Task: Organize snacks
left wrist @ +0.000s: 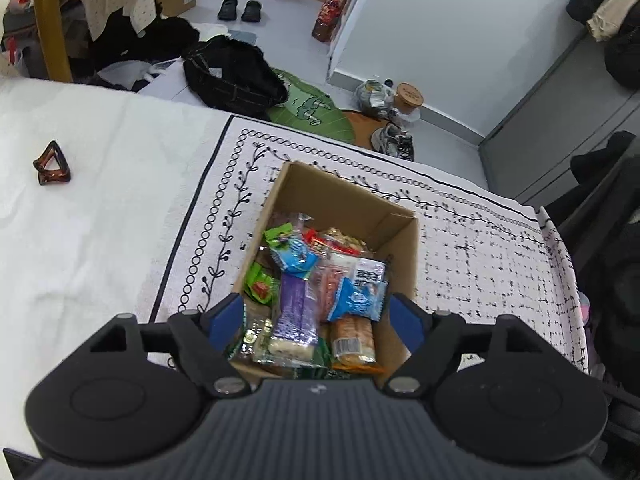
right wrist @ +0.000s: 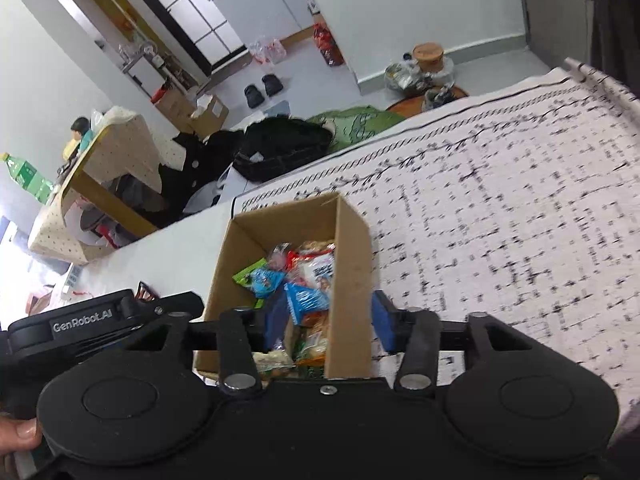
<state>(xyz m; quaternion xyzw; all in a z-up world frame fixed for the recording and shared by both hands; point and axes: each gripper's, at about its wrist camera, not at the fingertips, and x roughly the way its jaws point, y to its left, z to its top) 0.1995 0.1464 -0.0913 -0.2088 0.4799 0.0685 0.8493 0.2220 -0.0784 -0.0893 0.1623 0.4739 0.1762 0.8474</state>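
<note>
The near end of the box (left wrist: 352, 200) is hidden behind the left gripper (left wrist: 314, 322), so the packets (left wrist: 294, 312) lying there are cut off at their lower ends. In the right wrist view the cloth (right wrist: 520, 220) beside the box (right wrist: 352, 272) is smeared by blur and its print cannot be read. The right gripper (right wrist: 324, 326) covers the box's near corner, and packet (right wrist: 312, 276) labels there are too small to read.

Two black plastic grippers are seen, the left gripper (left wrist: 315, 322) and right gripper (right wrist: 325, 326) each fitted with blue finger pads (left wrist: 225, 320), round housings, silver pivot screws and a ribbed body, white "GenRobot.AI" lettering (right wrist: 82, 324) and a bare thumb (right wrist: 22, 434) being visible beside the right one.
</note>
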